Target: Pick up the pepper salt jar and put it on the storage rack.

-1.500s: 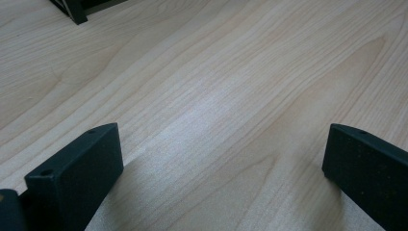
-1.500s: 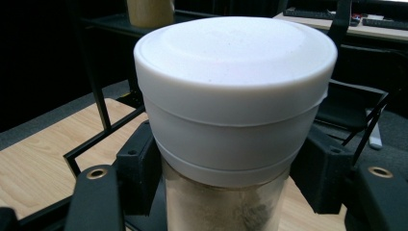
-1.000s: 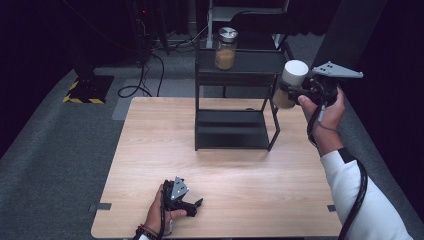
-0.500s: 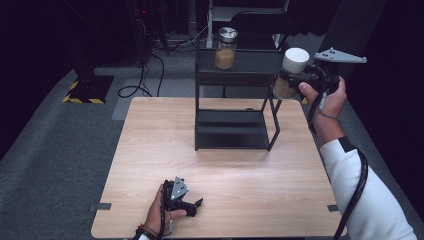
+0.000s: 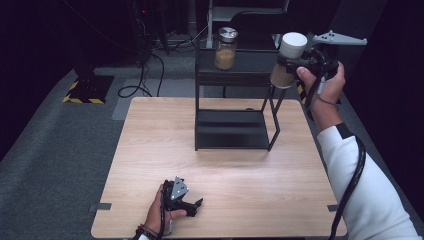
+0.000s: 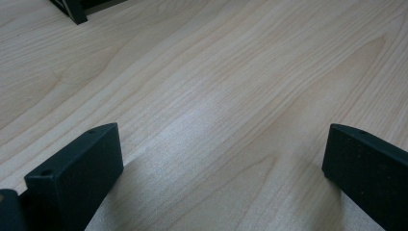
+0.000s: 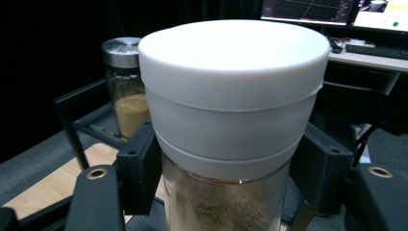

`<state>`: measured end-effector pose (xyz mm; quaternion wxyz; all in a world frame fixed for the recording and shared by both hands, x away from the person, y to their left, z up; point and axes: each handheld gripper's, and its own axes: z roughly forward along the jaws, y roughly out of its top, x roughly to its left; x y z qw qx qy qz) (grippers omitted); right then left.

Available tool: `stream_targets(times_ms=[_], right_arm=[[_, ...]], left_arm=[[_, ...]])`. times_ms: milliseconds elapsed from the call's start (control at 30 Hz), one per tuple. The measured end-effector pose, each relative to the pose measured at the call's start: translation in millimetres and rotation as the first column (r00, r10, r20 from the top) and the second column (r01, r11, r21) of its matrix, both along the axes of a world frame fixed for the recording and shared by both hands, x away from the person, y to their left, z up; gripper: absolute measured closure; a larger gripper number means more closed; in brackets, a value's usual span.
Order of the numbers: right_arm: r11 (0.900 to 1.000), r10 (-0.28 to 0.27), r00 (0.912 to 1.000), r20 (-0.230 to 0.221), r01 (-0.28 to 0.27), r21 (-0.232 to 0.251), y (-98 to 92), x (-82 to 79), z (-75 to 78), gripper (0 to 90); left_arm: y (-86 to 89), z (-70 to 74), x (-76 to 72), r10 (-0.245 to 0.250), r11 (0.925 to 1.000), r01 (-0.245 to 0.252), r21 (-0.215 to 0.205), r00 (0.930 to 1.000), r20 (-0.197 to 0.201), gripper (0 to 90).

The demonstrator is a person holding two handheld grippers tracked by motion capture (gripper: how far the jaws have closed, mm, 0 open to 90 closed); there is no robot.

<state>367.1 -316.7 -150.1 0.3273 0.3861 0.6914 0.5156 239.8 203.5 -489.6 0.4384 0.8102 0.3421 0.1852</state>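
Note:
My right gripper (image 5: 287, 67) is shut on a glass jar with a white lid (image 5: 289, 60), held upright in the air beside the right end of the black shelf rack's (image 5: 235, 80) top level. In the right gripper view the white-lidded jar (image 7: 231, 120) sits between both jaws, brown powder inside. A second jar with a metal lid (image 5: 226, 48) stands on the rack's top shelf, and that metal-lidded jar (image 7: 126, 86) lies beyond to the left. My left gripper (image 5: 192, 204) rests on the table near the front edge, open, its jaws wide over bare wood (image 6: 216, 120).
The wooden table (image 5: 150, 150) carries the rack at its far middle. A lower shelf (image 5: 231, 129) of the rack holds nothing. Cables (image 5: 145, 75) and a yellow-black striped base (image 5: 85, 92) lie on the grey floor behind. Monitors (image 7: 332, 9) glow in the background.
My right gripper has lifted the white-lidded jar higher and slightly left, up to the level of the rack's top shelf. The left gripper has stayed still.

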Motion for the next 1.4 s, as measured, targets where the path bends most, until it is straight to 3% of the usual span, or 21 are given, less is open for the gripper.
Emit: stream_targets(times_ms=[833,1400], right_arm=[[0.995,-0.103,0.9946,0.009,0.103,0.016,27.8,49.2,10.1,34.3],[0.991,-0.132,0.9903,-0.044,0.133,0.033,35.2,80.5,-1.2,34.3]], left_arm=[[0.2,-0.1,0.1,-0.001,1.0,0.001,-0.001,1.0,0.0,0.5],[0.1,-0.2,-0.1,0.0,1.0,0.0,0.0,1.0,0.001,0.5]])
